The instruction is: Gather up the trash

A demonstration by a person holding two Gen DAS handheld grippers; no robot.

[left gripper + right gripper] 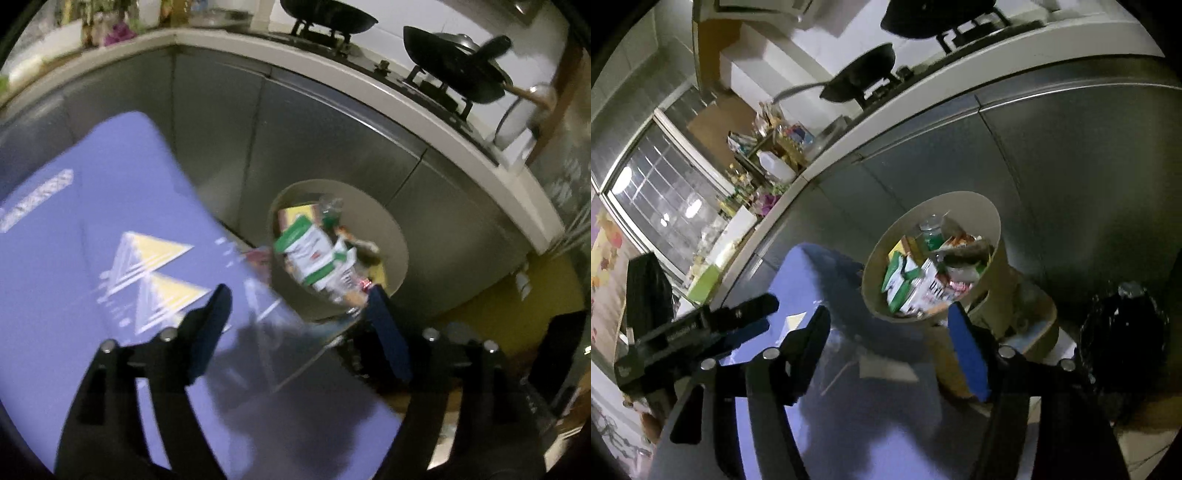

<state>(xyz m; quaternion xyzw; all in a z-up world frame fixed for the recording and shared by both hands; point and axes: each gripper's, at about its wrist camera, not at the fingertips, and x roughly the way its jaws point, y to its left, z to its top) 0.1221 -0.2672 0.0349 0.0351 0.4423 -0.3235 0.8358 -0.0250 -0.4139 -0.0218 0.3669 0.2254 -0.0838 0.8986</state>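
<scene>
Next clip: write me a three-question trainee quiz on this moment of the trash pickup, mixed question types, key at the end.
1. True or false: the left claw holds a carton.
2. The bin is: A) empty B) holding cartons and wrappers C) lidded.
3. Fill in: the mat on the table is mostly ____.

Key:
1. False; both the left and the right claw are open with nothing between the fingers.
2. B; a green-and-white carton lies on top.
3. Purple.
</scene>
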